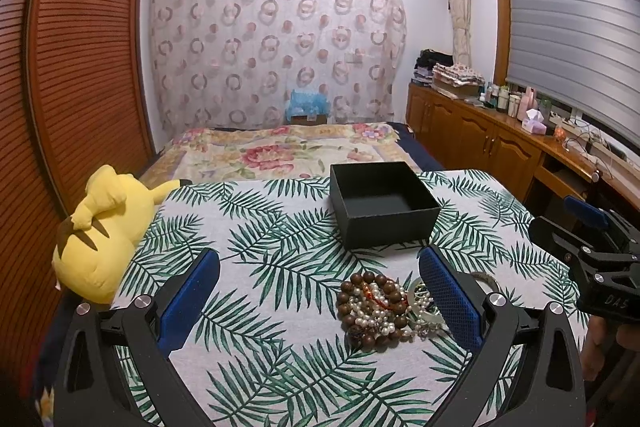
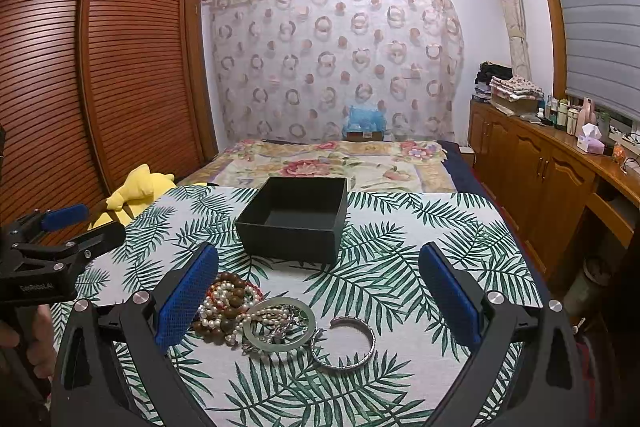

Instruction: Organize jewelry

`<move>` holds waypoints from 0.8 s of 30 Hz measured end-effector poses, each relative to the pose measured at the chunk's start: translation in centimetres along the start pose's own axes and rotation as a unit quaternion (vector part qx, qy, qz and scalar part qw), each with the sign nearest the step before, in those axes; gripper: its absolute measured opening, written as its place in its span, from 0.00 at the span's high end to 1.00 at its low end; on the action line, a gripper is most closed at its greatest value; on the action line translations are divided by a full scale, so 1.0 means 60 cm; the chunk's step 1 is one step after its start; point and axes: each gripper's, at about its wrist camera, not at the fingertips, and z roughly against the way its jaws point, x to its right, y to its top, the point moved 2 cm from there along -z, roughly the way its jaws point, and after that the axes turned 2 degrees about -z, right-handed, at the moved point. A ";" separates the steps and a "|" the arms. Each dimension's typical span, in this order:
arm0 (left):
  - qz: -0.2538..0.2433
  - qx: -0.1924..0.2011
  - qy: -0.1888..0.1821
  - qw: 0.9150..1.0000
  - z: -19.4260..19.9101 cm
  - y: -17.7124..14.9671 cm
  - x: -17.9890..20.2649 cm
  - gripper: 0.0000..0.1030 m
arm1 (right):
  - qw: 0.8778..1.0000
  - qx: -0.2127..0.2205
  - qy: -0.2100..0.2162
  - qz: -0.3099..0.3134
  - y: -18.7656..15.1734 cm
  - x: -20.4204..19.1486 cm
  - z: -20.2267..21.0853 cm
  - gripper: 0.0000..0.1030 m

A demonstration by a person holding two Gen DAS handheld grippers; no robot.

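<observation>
Nearest the lens, the left gripper hangs over the leaf-print white and green tablecloth with its blue-padded jaws spread wide and nothing between them. The right gripper does the same, jaws wide apart, holding nothing. A hand on the left gripper's handle shows at the edge of the right wrist view.

Just ahead lies the jewelry heap: a strand of brown wooden beads tangled with small white pearl strings (a bit of red thread runs through the knot). Touching that tangle is a pale green jade-like bangle with silvery chain draped across it, and just beside it, overlapping at the rim, a thin open silver cuff bracelet. The pile sits close by the right gripper's left pad and partly behind the left gripper's right pad.

Beyond the heap, a little apart from it, stands a square open black cardboard box, its inside bare.

Off to the left edge of the cloth slumps a yellow plush toy. Further back, a floral bedspread, then a sheer curtain with ring patterns.
</observation>
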 end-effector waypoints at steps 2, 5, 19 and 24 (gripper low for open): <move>0.000 0.001 0.000 1.000 -0.004 0.000 0.000 0.06 | 1.000 0.000 0.000 0.000 0.000 0.000 0.000 0.02; 0.000 0.002 0.000 1.000 0.002 0.000 0.000 0.06 | 1.000 0.001 0.000 -0.001 0.000 0.000 0.000 0.02; 0.002 0.003 0.000 1.000 0.005 -0.008 0.008 0.06 | 1.000 0.001 0.000 0.000 -0.001 -0.001 -0.001 0.02; 0.003 0.002 -0.002 1.000 0.002 -0.013 0.008 0.06 | 1.000 0.001 0.000 0.000 -0.001 -0.001 -0.002 0.02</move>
